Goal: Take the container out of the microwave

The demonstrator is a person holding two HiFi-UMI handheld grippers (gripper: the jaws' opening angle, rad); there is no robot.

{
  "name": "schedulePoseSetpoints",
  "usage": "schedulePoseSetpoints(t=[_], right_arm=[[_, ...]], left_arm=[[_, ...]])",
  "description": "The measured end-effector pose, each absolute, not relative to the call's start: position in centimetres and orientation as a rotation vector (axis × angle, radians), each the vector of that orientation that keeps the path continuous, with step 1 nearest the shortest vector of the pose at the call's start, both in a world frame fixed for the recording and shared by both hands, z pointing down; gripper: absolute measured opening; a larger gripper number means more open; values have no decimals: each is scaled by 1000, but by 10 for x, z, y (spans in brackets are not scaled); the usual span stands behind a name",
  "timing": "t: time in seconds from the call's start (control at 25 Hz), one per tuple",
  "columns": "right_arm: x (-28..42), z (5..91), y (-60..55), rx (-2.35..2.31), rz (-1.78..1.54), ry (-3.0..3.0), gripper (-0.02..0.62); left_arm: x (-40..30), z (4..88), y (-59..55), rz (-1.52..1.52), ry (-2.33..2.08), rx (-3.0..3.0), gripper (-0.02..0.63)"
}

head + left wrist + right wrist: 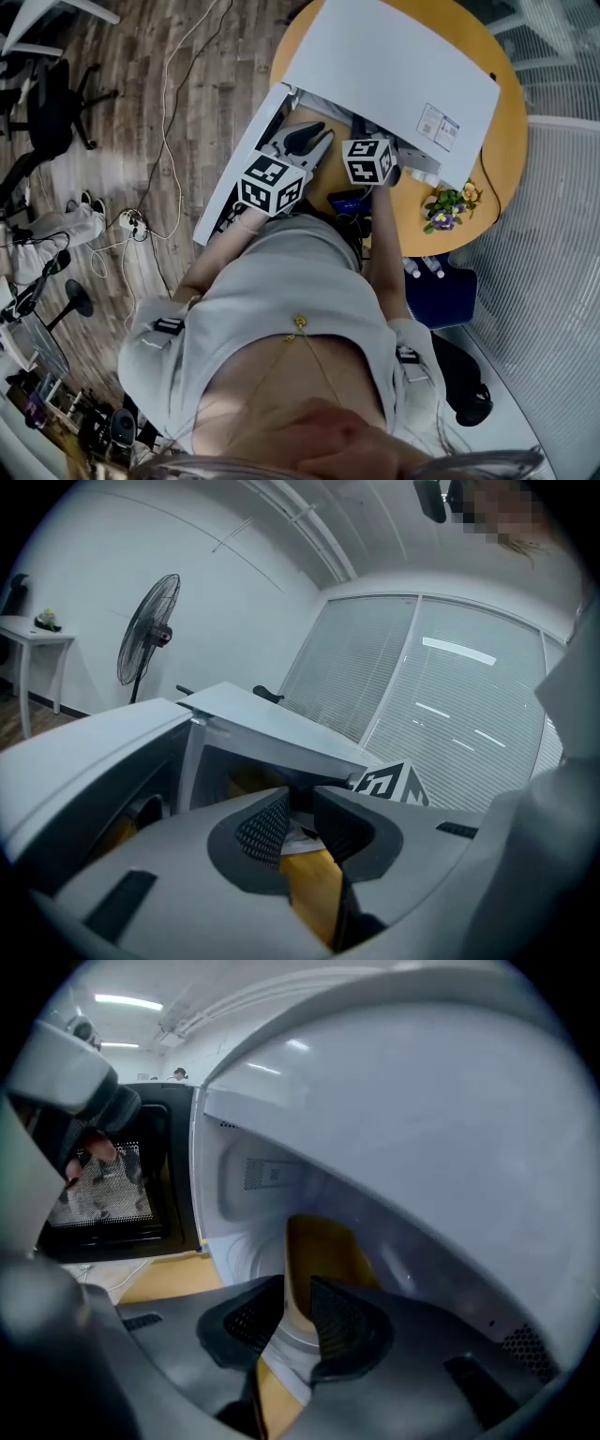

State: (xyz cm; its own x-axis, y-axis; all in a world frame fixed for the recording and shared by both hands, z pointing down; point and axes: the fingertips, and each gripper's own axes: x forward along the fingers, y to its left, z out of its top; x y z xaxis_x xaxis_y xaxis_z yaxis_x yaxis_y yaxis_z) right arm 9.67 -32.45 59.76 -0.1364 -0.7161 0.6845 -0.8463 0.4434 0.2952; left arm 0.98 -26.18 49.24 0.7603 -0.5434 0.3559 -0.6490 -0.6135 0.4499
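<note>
Container (pixel 328 1246): amber, probably light, stiff, slick plastic, standing inside the open microwave (pixel 267 1171), centre of the right gripper view. The right tongs (pixel 298 1299), narrow, straddle its near wall, a sensible hold; grip uncertain. The left tongs (pixel 300 819) are narrow and empty.

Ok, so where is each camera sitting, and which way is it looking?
Head view: on the person's head, looking steeply down at the microwave on the round table; their torso, arms and two marker cubes show.
Left gripper view: on the left gripper, jaws apart and empty, looking across the microwave toward a fan and blinds.
Right gripper view: on the right gripper, looking into the microwave at an amber container in line with its jaws.
Shared: head and left gripper views both show the right gripper's marker cube.
</note>
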Motion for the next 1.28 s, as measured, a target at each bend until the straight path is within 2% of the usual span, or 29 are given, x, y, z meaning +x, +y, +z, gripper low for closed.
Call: schedulePoseSetpoints(t=[0.76, 1.04, 1.28], right_arm=[[94, 633, -339, 1225, 204, -1843, 107], [95, 633, -342, 1228, 171, -1835, 40], [95, 634, -341, 1231, 190, -1849, 35]], left_arm=[[5, 504, -267, 262, -908, 2346, 83], [4, 509, -266, 285, -910, 2340, 83], [1, 511, -266, 293, -912, 2335, 83]])
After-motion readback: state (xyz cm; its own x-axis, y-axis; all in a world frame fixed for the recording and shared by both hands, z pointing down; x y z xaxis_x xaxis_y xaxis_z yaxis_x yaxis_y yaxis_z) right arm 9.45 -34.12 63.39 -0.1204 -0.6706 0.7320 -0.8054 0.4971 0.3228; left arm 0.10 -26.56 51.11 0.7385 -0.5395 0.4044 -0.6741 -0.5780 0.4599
